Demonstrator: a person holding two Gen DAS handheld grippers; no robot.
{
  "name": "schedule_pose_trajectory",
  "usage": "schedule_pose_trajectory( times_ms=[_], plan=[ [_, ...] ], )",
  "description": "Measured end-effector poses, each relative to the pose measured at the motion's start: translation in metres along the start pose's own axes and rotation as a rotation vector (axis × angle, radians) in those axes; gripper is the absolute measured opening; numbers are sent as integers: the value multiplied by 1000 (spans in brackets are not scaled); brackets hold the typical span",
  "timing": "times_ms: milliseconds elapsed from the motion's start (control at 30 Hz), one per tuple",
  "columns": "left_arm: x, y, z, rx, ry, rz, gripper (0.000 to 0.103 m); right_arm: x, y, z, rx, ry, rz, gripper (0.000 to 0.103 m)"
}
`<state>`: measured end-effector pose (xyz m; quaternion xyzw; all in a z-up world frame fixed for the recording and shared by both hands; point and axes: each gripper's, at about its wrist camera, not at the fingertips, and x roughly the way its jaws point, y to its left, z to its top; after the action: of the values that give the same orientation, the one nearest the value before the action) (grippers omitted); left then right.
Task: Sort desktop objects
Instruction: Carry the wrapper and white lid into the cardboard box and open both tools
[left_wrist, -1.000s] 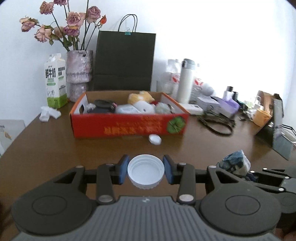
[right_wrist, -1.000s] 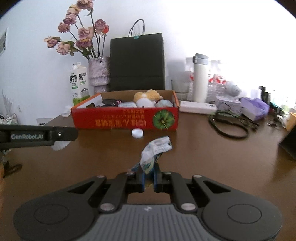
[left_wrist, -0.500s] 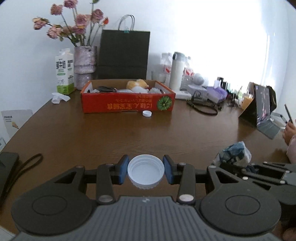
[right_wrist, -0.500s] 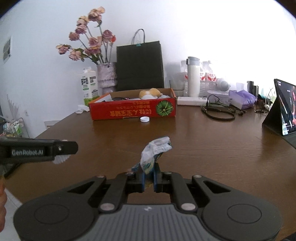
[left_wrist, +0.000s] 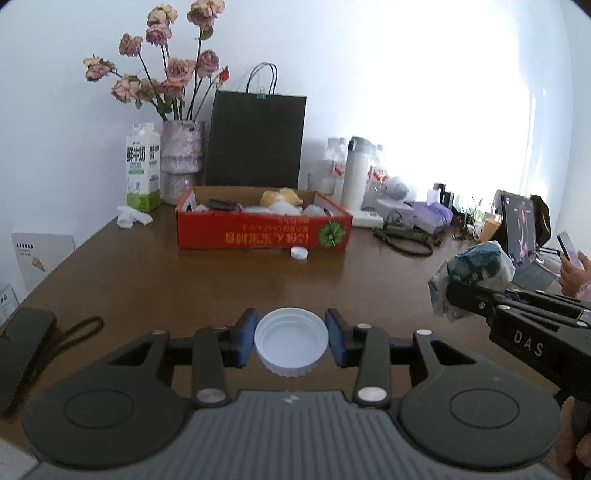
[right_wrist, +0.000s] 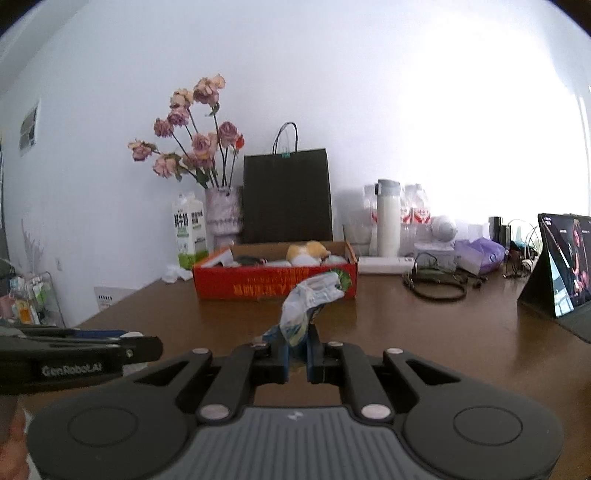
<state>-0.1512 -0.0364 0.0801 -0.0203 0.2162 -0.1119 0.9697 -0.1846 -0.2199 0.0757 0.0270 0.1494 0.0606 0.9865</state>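
The left gripper (left_wrist: 291, 341) is clamped on a white bottle cap (left_wrist: 291, 346), held open side up between its blue pads. The right gripper (right_wrist: 297, 356) is closed on a crumpled plastic wrapper (right_wrist: 308, 297) that sticks up above its fingertips. Ahead of both grippers, a red cardboard box (left_wrist: 263, 233) sits on the brown table (left_wrist: 221, 284), well apart from them, with a small white cap (left_wrist: 299, 253) just in front of it.

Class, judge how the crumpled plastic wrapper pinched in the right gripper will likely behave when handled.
The crumpled plastic wrapper is probably floppy: it sags beyond the right gripper. Likely very light, being thin film. It may slip, since only its lower end is pinched.
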Motion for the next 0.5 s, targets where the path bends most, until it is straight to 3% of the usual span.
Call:
schedule_pose_trajectory(
  times_ms=[133,267,500],
  plan=[
    [25,10,21,-14,-3,-15,41,22,1,16,-27,8,6,8],
    [71,38,64,-47,11,-35,41,69,-8,48,1,25,52,8],
    [194,94,163,-35,80,1,41,208,-41,125,46,110,76,8]
  ],
)
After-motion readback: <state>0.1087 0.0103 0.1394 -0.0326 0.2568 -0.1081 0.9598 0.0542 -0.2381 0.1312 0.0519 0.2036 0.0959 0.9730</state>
